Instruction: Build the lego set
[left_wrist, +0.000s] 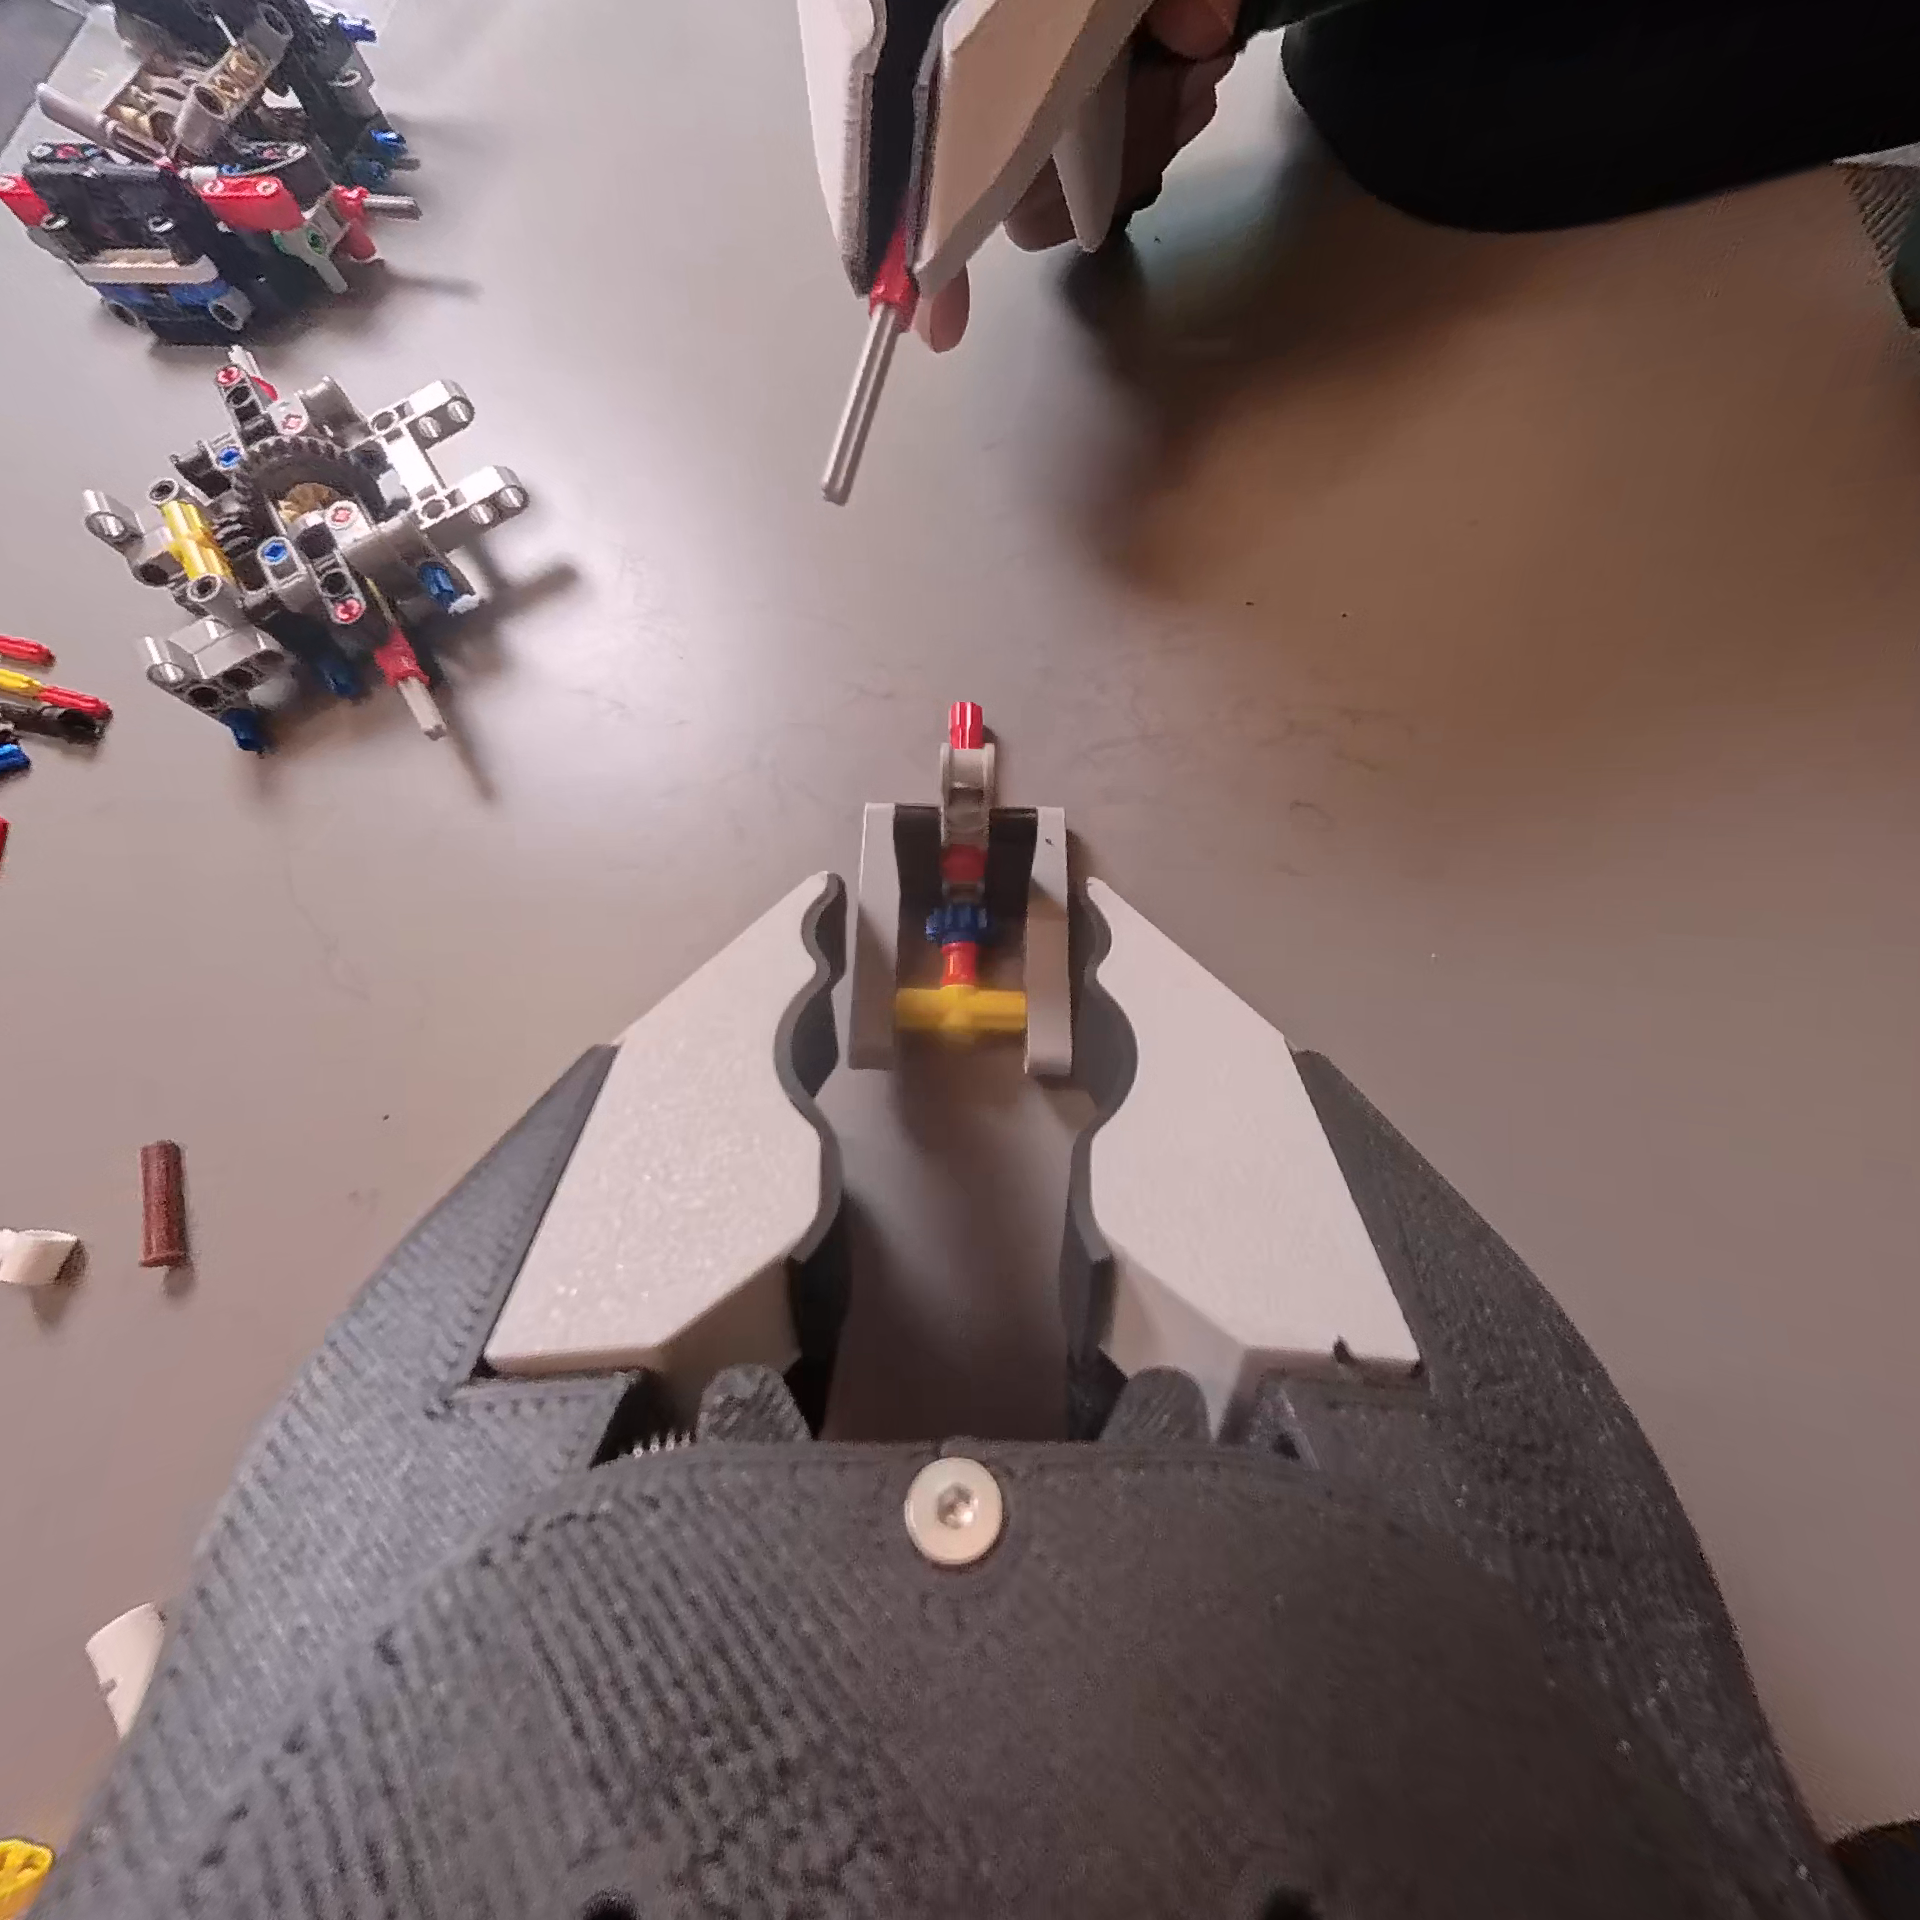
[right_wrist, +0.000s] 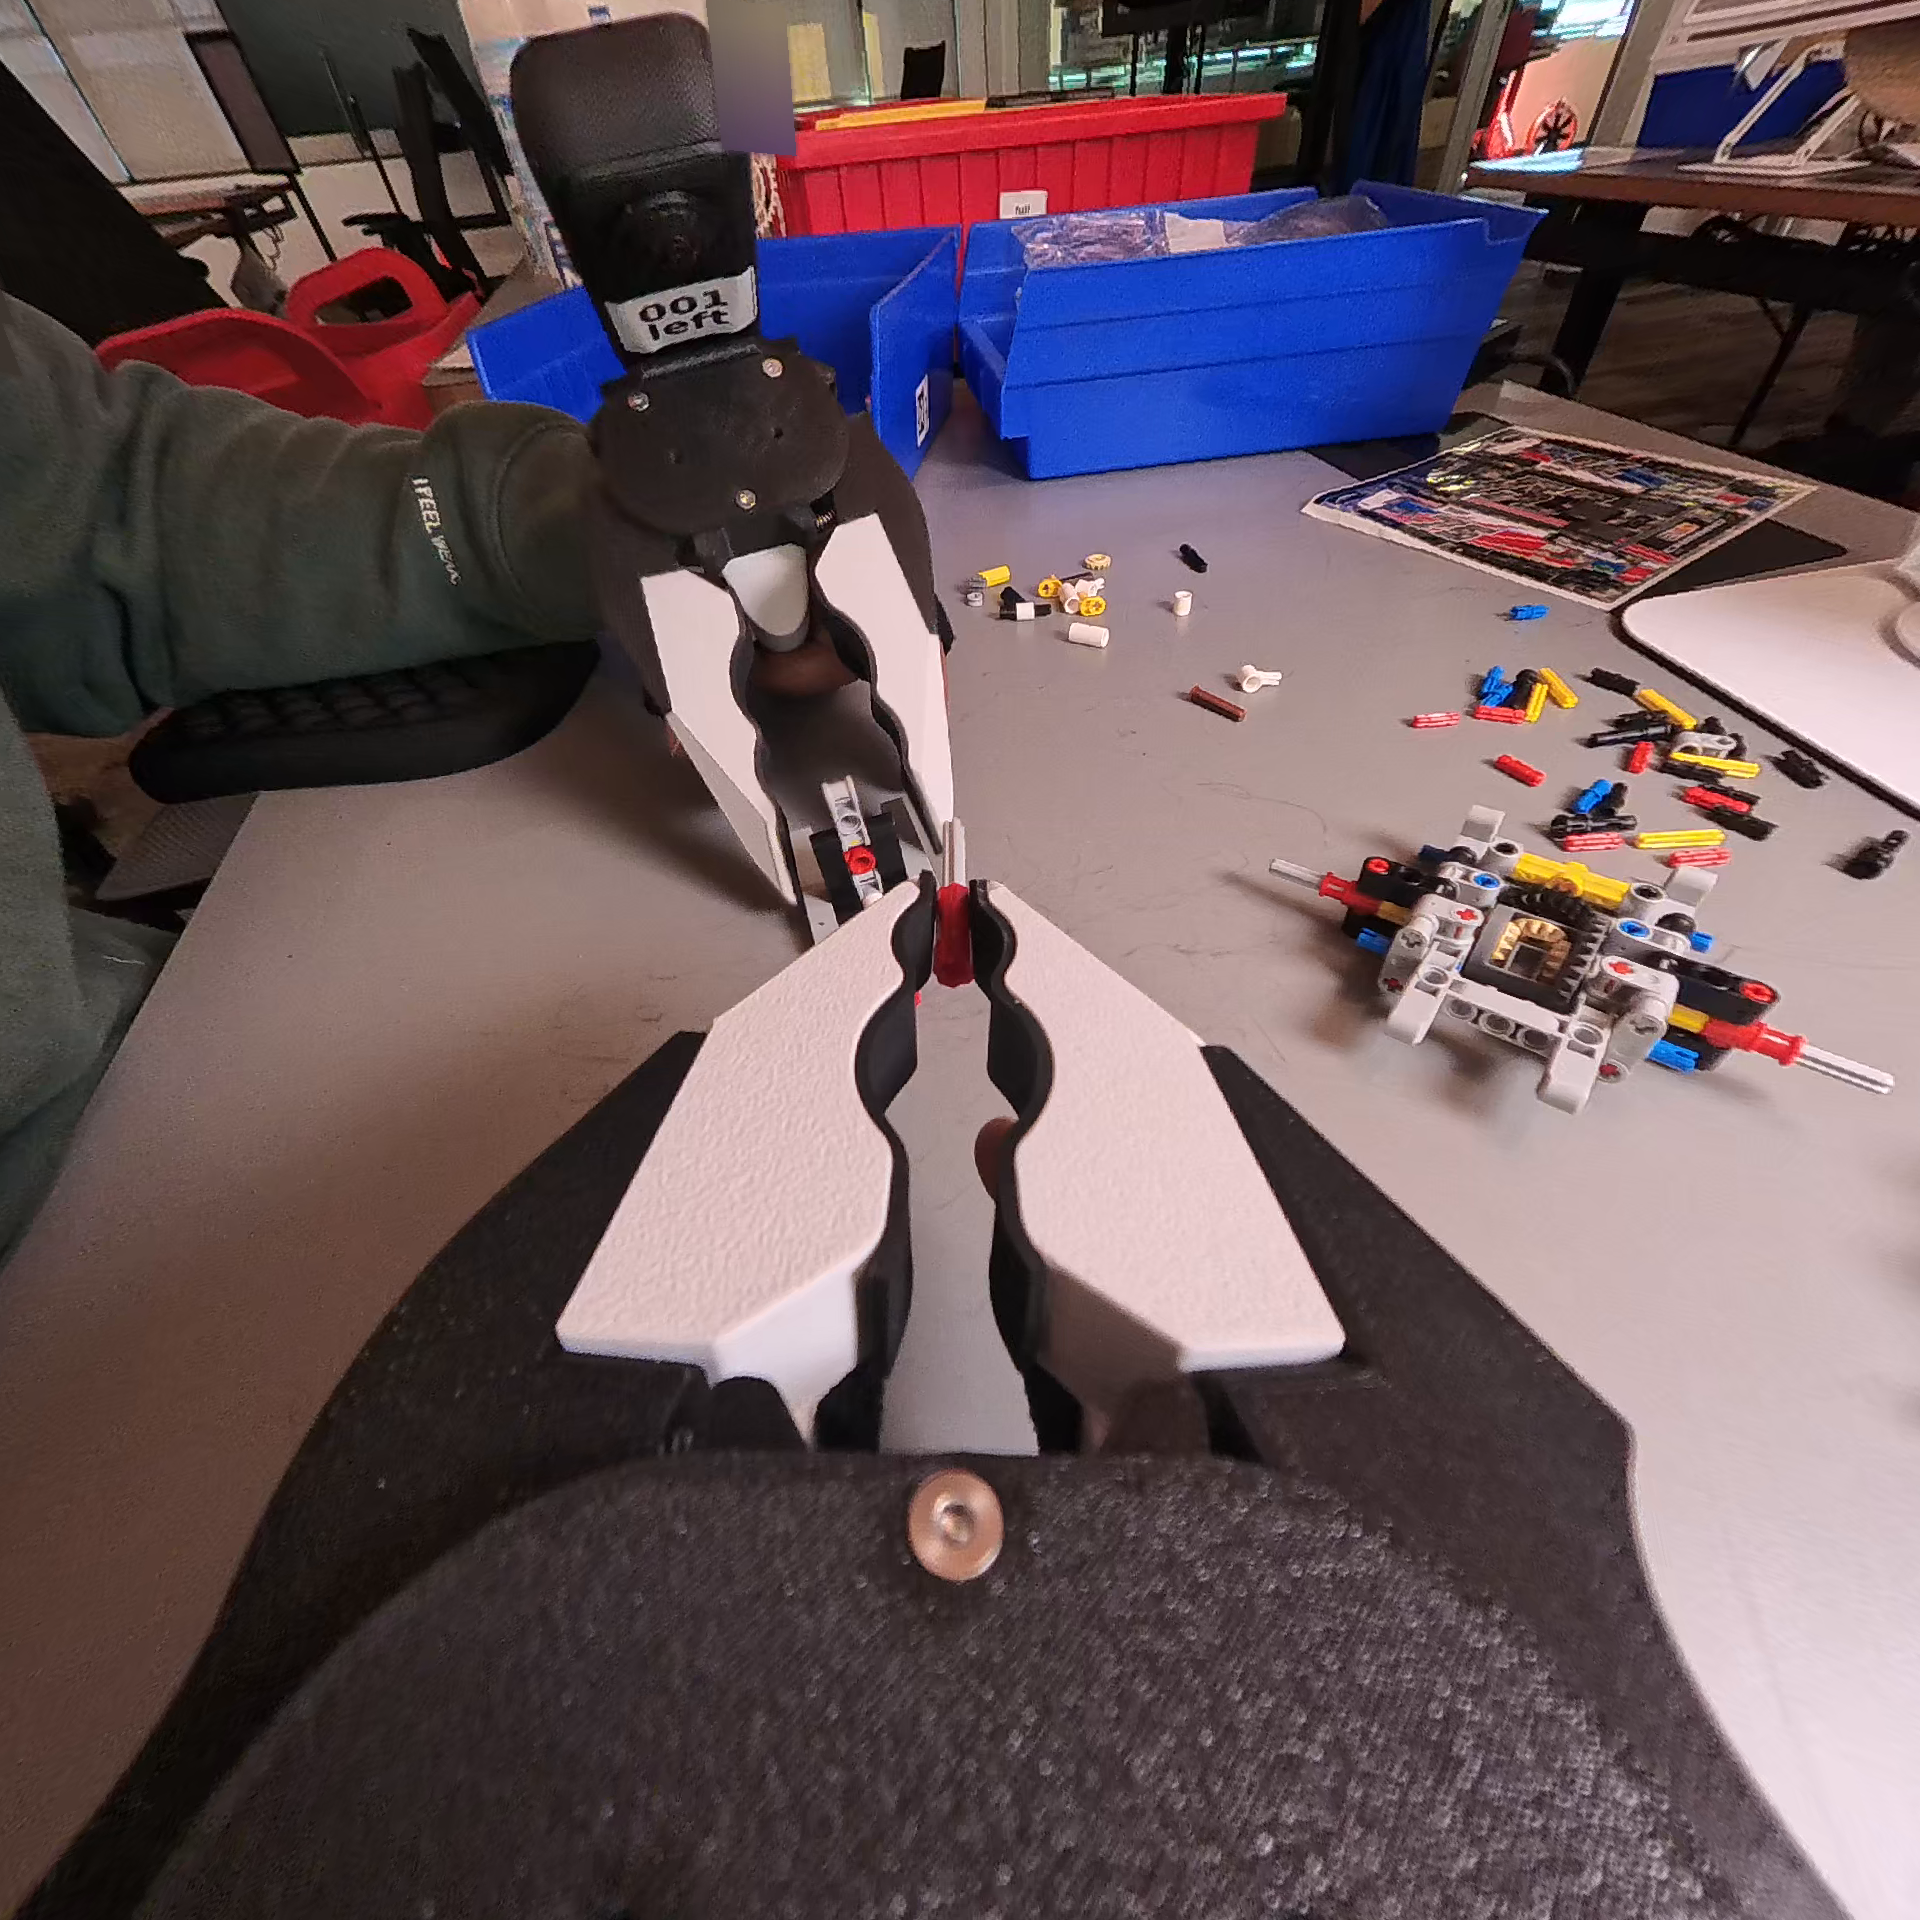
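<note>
My left gripper (left_wrist: 961, 894) straddles a small grey holder (left_wrist: 875, 935) with black inner pads, and its fingers (left_wrist: 727, 1039) lie against the holder's side walls. The holder grips a thin stack of parts: a yellow cross piece (left_wrist: 958, 1006), a blue gear (left_wrist: 956, 923), a grey connector (left_wrist: 966, 800) and a red tip (left_wrist: 966, 725). The holder rests on the table. My right gripper (right_wrist: 948, 914) is shut on a red bush (right_wrist: 951, 945) with a grey axle (left_wrist: 857, 405) sticking out. It hangs above and beyond the holder (right_wrist: 831, 904), axle pointing down toward it.
A grey gear assembly (left_wrist: 301, 551) and a darker build (left_wrist: 197, 166) sit at the left; the gear assembly also shows in the right wrist view (right_wrist: 1527, 956). Loose pins (right_wrist: 1621, 748), a brown pin (left_wrist: 163, 1205), blue bins (right_wrist: 1226, 343), a printed sheet (right_wrist: 1548, 509) and a sleeve (right_wrist: 260, 540) surround them. My right fingertips sit around 10 cm from my left ones.
</note>
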